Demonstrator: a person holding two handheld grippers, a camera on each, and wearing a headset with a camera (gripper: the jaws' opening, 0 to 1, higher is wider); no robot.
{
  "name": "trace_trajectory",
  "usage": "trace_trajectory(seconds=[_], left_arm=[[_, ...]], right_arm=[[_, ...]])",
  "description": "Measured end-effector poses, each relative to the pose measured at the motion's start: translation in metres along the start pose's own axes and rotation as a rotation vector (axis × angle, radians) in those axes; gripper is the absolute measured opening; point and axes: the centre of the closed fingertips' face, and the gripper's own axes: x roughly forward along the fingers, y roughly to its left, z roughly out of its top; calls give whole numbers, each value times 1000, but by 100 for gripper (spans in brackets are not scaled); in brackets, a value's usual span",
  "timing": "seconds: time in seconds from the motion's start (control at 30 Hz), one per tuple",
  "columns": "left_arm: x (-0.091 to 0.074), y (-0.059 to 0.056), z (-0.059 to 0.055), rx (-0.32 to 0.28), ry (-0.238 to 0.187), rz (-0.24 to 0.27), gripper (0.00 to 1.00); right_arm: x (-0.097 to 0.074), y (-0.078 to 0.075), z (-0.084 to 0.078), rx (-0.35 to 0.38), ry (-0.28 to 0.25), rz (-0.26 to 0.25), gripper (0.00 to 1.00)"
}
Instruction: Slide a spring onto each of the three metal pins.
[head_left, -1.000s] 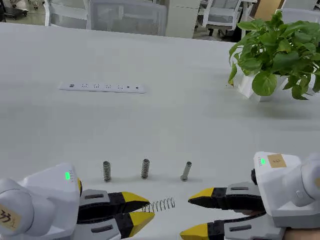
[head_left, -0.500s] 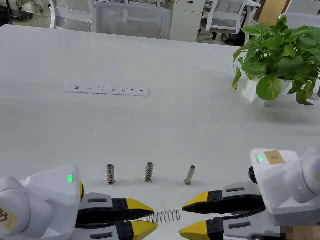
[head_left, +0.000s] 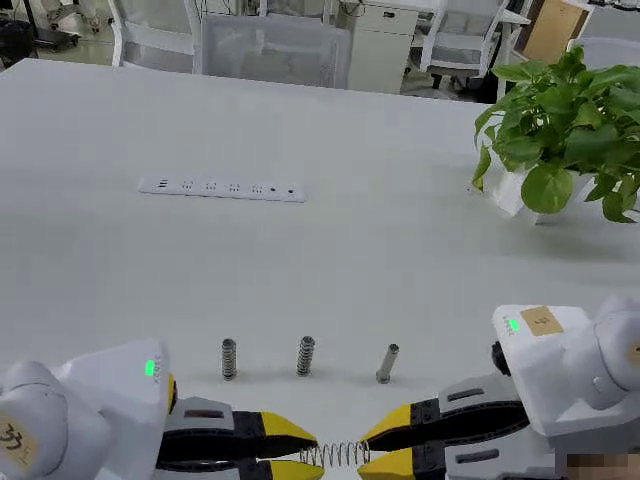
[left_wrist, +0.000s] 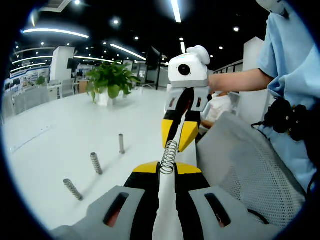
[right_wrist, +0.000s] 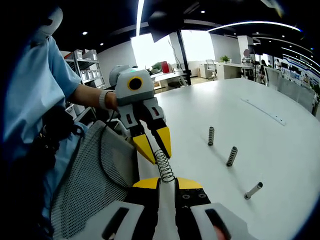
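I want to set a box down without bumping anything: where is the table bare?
Free: the table between power strip and plant, and the wide band between power strip and pins. Crowded: in front of the pins, where left gripper and right gripper hold the spring.

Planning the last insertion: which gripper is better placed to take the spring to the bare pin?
Probably right. In the head view the right gripper sits just below the bare pin, gripping one end of the spring; the left gripper holds the other end, farther off.
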Motion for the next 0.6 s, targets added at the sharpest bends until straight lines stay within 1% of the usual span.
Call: trace_trajectory(seconds=[0.13,0.33,0.43,0.6], left_arm=[[2,-2,0,2,2,-10,7],[3,-1,-1,6,13,-11,7],[4,0,-3,0,20,-9,7],[6,1,-6,17,49,-11,7]], right_arm=[[-1,0,-1,0,6,6,7],[-2,1,1,-10,8,8,6],[-2,-1,2,-11,9,1,6],[-2,-1,4,-21,14,-5,6]])
